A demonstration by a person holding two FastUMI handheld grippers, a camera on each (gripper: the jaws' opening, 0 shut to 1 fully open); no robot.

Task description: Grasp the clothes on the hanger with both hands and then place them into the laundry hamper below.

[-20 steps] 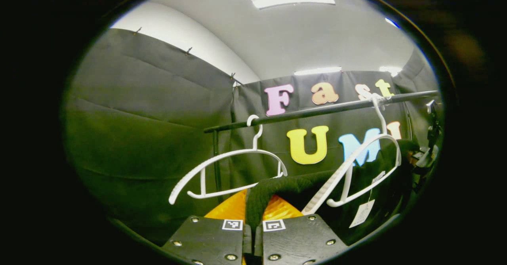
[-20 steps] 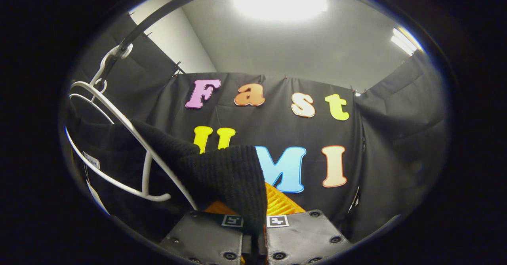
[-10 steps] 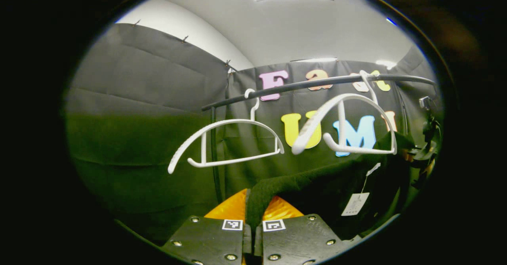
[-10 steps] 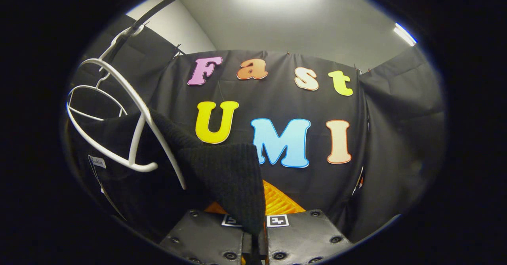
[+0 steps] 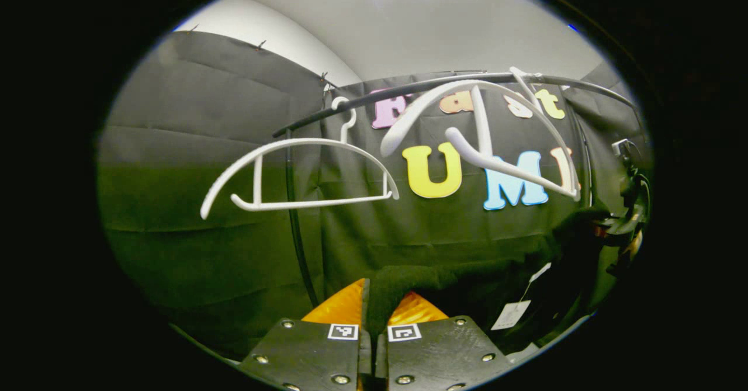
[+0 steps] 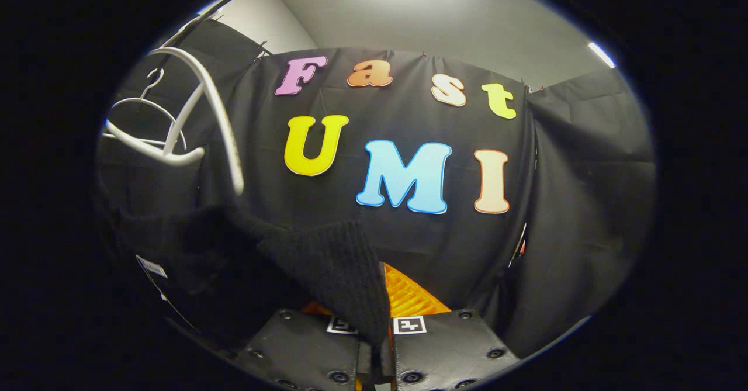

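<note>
A black knit garment [image 5: 444, 283] hangs below the rail, stretched between both grippers. My left gripper [image 5: 376, 312] is shut on one edge of it at the bottom of the left gripper view. The garment [image 6: 327, 259] also drapes across the right gripper view, where my right gripper [image 6: 378, 324] is shut on its other edge. A white hanger [image 5: 485, 137] swings tilted and bare on the black rail [image 5: 421, 85], above the garment. The same hanger [image 6: 219, 122] hangs at upper left in the right gripper view. A paper tag [image 5: 510, 315] dangles from the garment.
A second bare white hanger [image 5: 292, 172] hangs on the rail to the left. The rail's upright post [image 5: 295, 227] stands beneath it. Black cloth walls close the booth on all sides. The other gripper with its holder [image 5: 628, 221] is at the far right.
Both grippers have moved down with the garment. It has slid off the right hanger, which now swings bare and tilted. Rail and hangers sit higher in both views.
</note>
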